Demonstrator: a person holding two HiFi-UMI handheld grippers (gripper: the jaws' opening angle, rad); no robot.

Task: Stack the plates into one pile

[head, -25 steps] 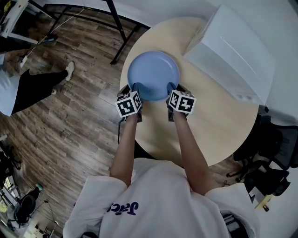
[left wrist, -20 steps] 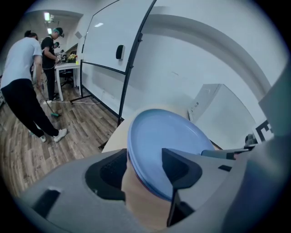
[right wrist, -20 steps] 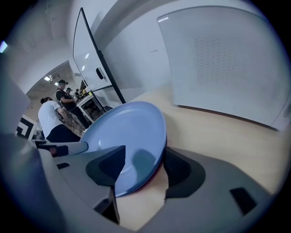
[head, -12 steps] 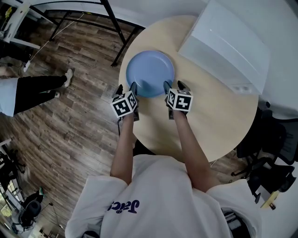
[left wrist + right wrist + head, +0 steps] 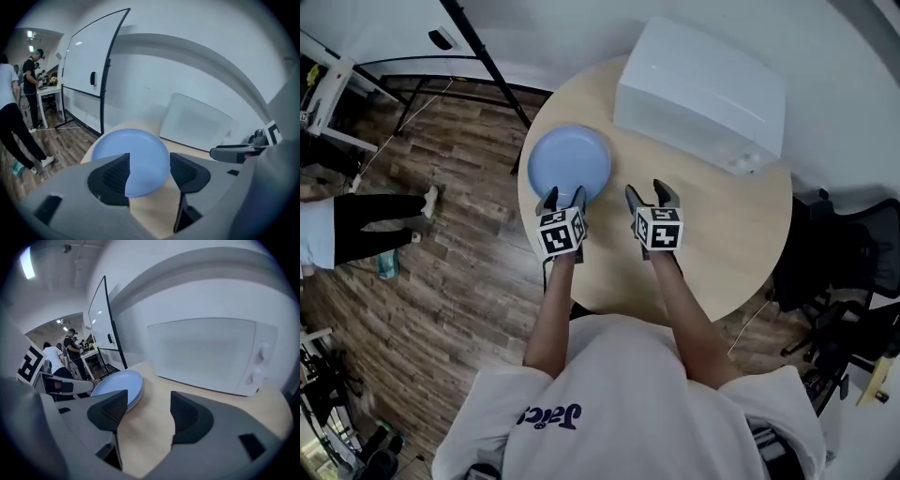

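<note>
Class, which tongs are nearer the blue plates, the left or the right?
Left. The left tongs hover open at the near edge of the plates; the right tongs, also open, are over bare table to their right.

On my feed the person wears a white short-sleeved T-shirt (image 5: pixel 619 394) with dark blue script lettering (image 5: pixel 546 415) on the front, and the forearms are bare below the sleeves. The left gripper (image 5: pixel 563 197) has two dark tapered fingers (image 5: pixel 549 200). It's topped by a white cube (image 5: pixel 561 232) printed with black square markers. The right gripper (image 5: pixel 649 194) is the same build, with its own marker cube (image 5: pixel 659 229) in a different black pattern. In the left gripper view I see a matte grey moulded shell (image 5: pixel 70 206) and black wedge-shaped pads (image 5: pixel 115 174) with a fine cross-hatched texture. The right gripper view shows the same grey shell and black textured pads.
</note>
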